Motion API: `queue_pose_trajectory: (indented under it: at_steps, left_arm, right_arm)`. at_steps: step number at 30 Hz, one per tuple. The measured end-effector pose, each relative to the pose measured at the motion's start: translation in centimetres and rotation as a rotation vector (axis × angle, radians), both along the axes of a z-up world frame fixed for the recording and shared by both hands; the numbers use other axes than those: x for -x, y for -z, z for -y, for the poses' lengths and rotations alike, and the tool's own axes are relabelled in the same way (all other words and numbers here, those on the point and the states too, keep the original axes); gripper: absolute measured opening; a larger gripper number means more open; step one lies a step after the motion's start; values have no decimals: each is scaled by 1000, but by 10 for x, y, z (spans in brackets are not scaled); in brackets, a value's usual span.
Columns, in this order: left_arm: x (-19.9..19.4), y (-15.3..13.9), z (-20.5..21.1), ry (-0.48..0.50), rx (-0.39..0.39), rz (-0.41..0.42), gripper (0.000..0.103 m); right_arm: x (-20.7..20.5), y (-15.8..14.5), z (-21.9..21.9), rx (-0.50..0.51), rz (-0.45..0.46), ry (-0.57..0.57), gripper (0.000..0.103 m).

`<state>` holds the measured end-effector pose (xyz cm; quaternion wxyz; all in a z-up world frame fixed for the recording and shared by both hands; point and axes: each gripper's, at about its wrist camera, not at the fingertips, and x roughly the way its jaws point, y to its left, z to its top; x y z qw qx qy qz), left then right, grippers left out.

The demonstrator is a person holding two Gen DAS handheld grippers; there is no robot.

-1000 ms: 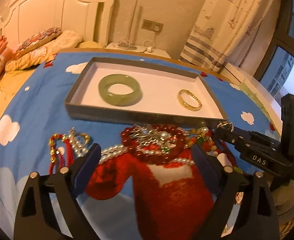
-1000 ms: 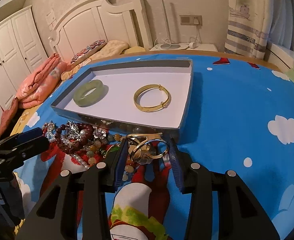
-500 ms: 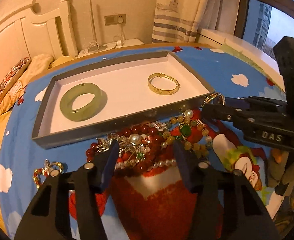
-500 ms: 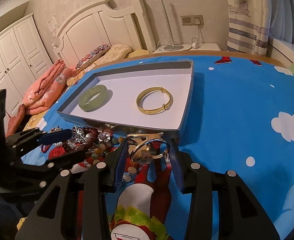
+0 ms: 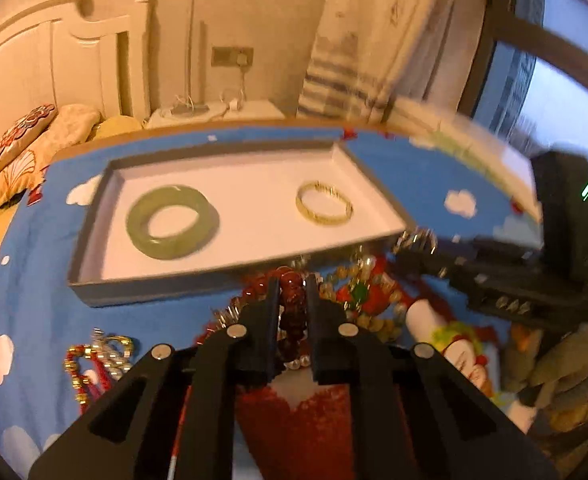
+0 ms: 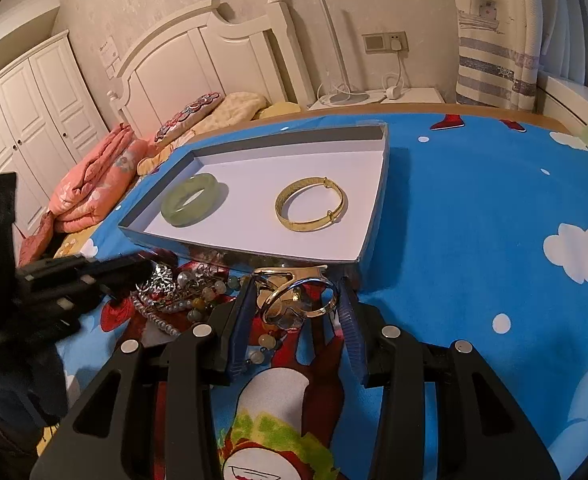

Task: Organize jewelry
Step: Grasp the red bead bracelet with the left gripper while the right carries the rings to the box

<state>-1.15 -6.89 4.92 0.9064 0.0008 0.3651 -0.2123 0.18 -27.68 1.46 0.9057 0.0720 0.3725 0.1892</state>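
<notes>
A grey tray [image 5: 153, 292] [image 6: 374, 216] with a white floor holds a green jade bangle [image 5: 172, 222] [image 6: 191, 199] and a gold bangle [image 5: 324, 208] [image 6: 310, 209]. A heap of bead and pearl jewelry [image 5: 358, 292] [image 6: 181, 300] lies in front of it. My left gripper [image 5: 291, 284] is shut on a dark red bead bracelet [image 5: 292, 308] in the heap. My right gripper [image 6: 296, 300] is shut on a silver and gold bangle [image 6: 300, 300] just in front of the tray's near right corner; it shows in the left wrist view [image 5: 414, 242].
The blue cloud-print cloth [image 6: 494, 200] covers the table. A red and gold bracelet [image 5: 97, 356] lies apart at the left. A bed with pillows [image 6: 197, 116] and a nightstand [image 6: 374, 98] stand behind the table. A window [image 5: 554, 80] is at the right.
My left gripper has moved forward into the heap and closed on the dark red bead bracelet. My right gripper has held still with its bangle.
</notes>
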Motion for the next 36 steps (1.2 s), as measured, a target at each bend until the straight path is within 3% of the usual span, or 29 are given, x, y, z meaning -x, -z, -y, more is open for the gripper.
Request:
queue_pose_trajectory:
  at_steps: [5, 12, 20, 29, 36]
  left_arm:
    - [9, -26, -23, -49, 72, 43, 12]
    - [23, -53, -36, -73, 104, 105, 12]
    - [22, -59, -43, -78, 135, 109, 12]
    - [-12, -56, -21, -37, 120, 108, 12]
    - [-58, -48, 2, -48, 106, 105, 12]
  right_arm:
    - [4, -4, 1, -2, 24, 6, 41]
    - [7, -6, 0, 2, 39, 6, 41]
    - [5, -9, 3, -25, 29, 9, 41]
    - [-13, -30, -4, -24, 73, -2, 41]
    - [-67, -39, -18, 42, 59, -11, 41]
